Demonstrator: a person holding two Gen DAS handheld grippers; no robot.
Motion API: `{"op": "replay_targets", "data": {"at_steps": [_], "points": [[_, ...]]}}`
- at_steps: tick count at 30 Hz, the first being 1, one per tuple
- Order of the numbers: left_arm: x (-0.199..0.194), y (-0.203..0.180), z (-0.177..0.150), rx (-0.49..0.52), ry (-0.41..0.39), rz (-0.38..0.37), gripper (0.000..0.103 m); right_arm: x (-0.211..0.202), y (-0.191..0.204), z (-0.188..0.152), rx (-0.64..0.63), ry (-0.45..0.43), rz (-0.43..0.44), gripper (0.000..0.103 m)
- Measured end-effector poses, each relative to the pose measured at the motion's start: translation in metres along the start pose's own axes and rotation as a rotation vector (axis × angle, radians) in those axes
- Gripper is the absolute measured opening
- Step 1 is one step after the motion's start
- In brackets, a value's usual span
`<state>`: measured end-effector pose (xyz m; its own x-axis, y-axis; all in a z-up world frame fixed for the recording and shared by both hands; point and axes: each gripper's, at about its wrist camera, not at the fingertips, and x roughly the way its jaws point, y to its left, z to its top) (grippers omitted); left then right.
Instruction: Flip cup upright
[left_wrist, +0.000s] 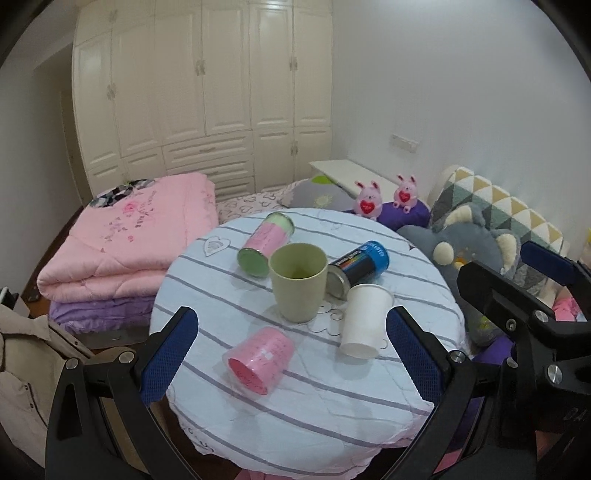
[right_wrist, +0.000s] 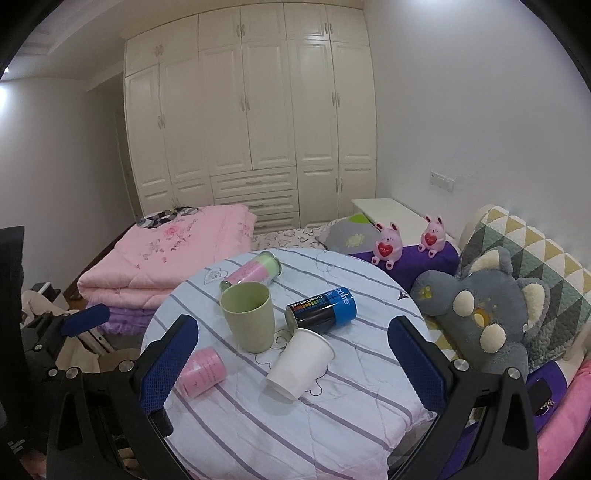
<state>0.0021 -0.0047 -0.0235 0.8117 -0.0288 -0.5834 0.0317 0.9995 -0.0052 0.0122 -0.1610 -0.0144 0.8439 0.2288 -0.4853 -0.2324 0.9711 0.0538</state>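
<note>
Green cup (left_wrist: 299, 282) upright at table (left_wrist: 295, 417) centre, white paper cup (left_wrist: 364, 319) tipped beside it, left gripper (left_wrist: 291, 354) and right gripper (right_wrist: 293, 365) both wide open, holding nothing.

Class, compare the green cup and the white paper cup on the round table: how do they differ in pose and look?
The green cup stands upright, mouth up; the white paper cup lies on its side. The green one is olive and looks thick-walled; the white one is plain and thin. Both taper, look empty, and rest on the striped tablecloth.
</note>
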Motion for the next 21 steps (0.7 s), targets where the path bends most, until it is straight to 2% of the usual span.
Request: {"op": "replay_targets", "data": {"at_steps": [9, 21], "points": [[-0.013, -0.009, 0.0, -0.009, -0.096, 0.02, 0.103, -0.014, -0.005, -0.004, 0.001, -0.055, -0.001, 0.103], [-0.008, -0.014, -0.006, -0.003, -0.095, 0.045, 0.103, -0.014, -0.009, -0.008, 0.006, -0.066, 0.005, 0.103]]}}
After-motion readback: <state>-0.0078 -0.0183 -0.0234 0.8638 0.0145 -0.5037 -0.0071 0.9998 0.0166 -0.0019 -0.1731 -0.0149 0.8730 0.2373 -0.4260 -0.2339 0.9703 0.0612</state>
